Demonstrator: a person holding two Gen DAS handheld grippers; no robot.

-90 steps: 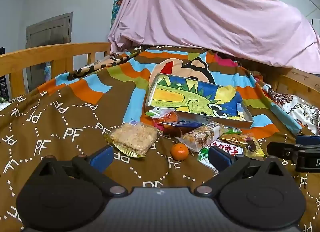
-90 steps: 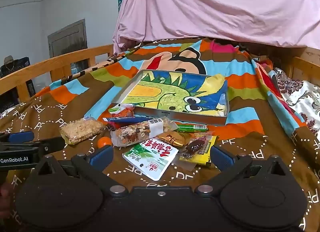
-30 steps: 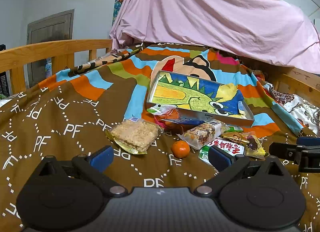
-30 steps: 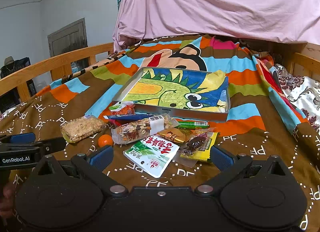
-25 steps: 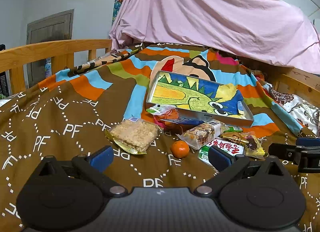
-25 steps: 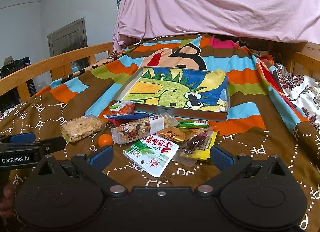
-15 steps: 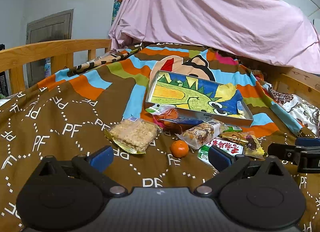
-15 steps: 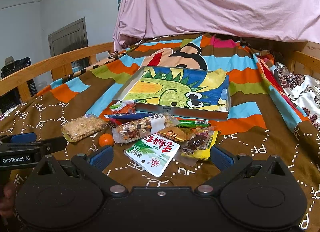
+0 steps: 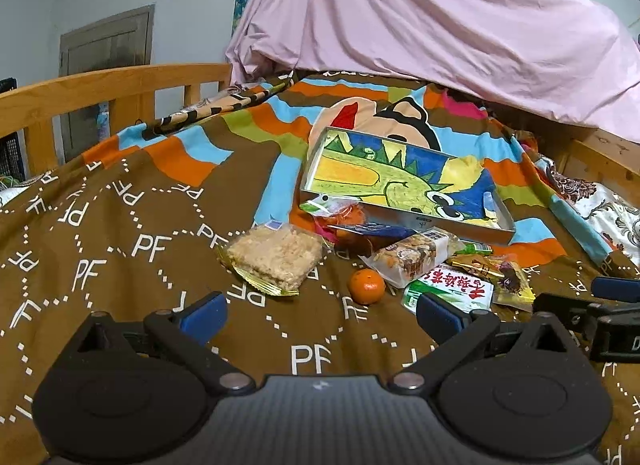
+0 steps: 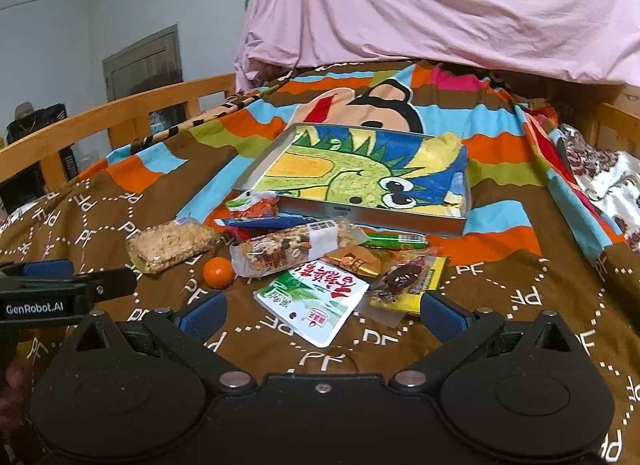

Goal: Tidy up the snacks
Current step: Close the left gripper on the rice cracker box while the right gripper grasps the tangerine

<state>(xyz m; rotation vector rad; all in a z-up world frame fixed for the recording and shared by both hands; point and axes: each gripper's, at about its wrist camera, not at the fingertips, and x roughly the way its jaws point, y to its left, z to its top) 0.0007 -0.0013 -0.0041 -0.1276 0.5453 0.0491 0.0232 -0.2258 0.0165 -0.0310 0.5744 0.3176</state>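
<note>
A shallow metal tray (image 9: 408,219) (image 10: 360,217) with a cartoon dinosaur lining lies on the bedspread. In front of it sits a pile of snacks: a rice cracker pack (image 9: 276,255) (image 10: 172,243), a small orange (image 9: 366,285) (image 10: 218,271), a nut bar (image 9: 412,255) (image 10: 296,247), a green-and-white packet (image 9: 452,289) (image 10: 316,297) and a yellow packet with dark fruit (image 10: 408,279). My left gripper (image 9: 318,311) is open, short of the cracker pack and orange. My right gripper (image 10: 322,311) is open, just before the green-and-white packet. Neither holds anything.
A wooden bed rail (image 9: 100,89) (image 10: 120,109) runs along the left. A pink sheet (image 9: 440,13) hangs behind the tray. A floral cloth (image 10: 608,185) lies at the right edge. The other gripper shows in each view's side (image 9: 592,313) (image 10: 60,293).
Both views have shifted very slightly; the snacks and tray lie where they were. Both grippers stay open.
</note>
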